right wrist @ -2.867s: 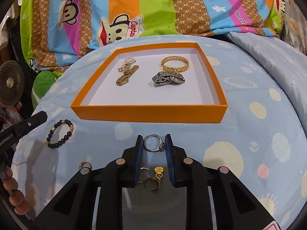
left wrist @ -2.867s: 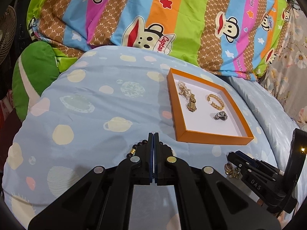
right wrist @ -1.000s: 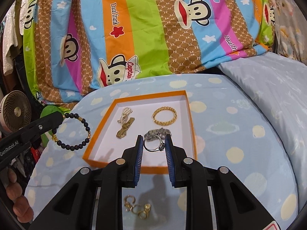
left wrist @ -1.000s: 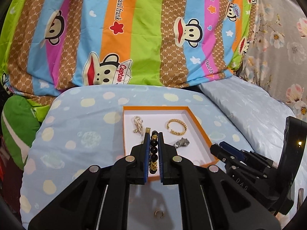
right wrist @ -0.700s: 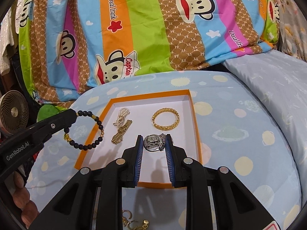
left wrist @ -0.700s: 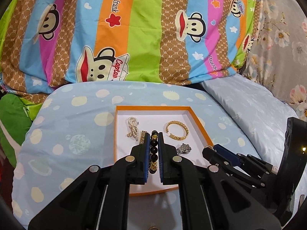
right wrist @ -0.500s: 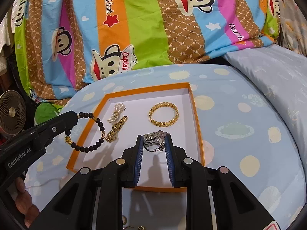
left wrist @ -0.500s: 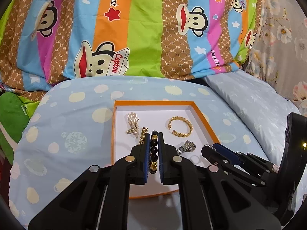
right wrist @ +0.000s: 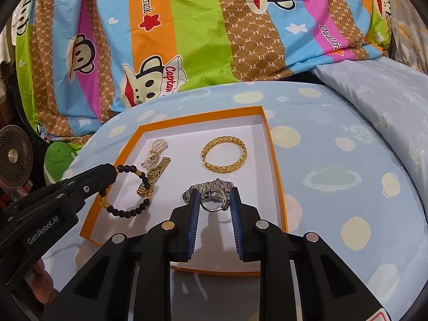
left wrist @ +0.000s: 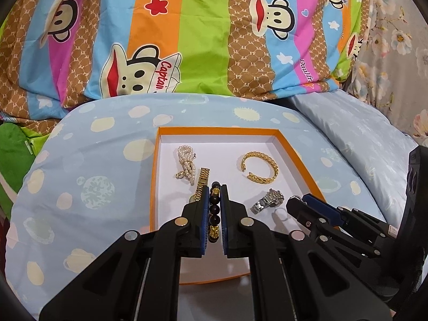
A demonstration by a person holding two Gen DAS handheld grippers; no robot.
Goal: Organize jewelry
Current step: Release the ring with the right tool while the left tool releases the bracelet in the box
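An orange tray (left wrist: 153, 176) (right wrist: 278, 165) with a white floor lies on the blue bed cover. In it lie a pearl piece (left wrist: 186, 164) (right wrist: 153, 152), a gold watch (left wrist: 201, 180) (right wrist: 155, 174), a gold bangle (left wrist: 260, 167) (right wrist: 224, 153) and a silver watch (left wrist: 266, 200) (right wrist: 214, 186). My left gripper (left wrist: 214, 190) (right wrist: 113, 172) is shut on a black bead bracelet (left wrist: 214, 208) (right wrist: 133, 190) and holds it over the tray's left part. My right gripper (right wrist: 214, 195) (left wrist: 294, 204) is shut on a silver ring (right wrist: 214, 200) above the silver watch.
A striped monkey-print quilt (left wrist: 203, 34) (right wrist: 203, 26) is piled behind the tray. A pale blue pillow (left wrist: 355, 139) (right wrist: 374, 85) lies to the right. A green cushion (left wrist: 13, 152) and a small fan (right wrist: 13, 157) sit at the left.
Both grippers lifted their pieces from the bed cover and moved forward over the tray. In the last half second both came lower and closer to the tray floor.
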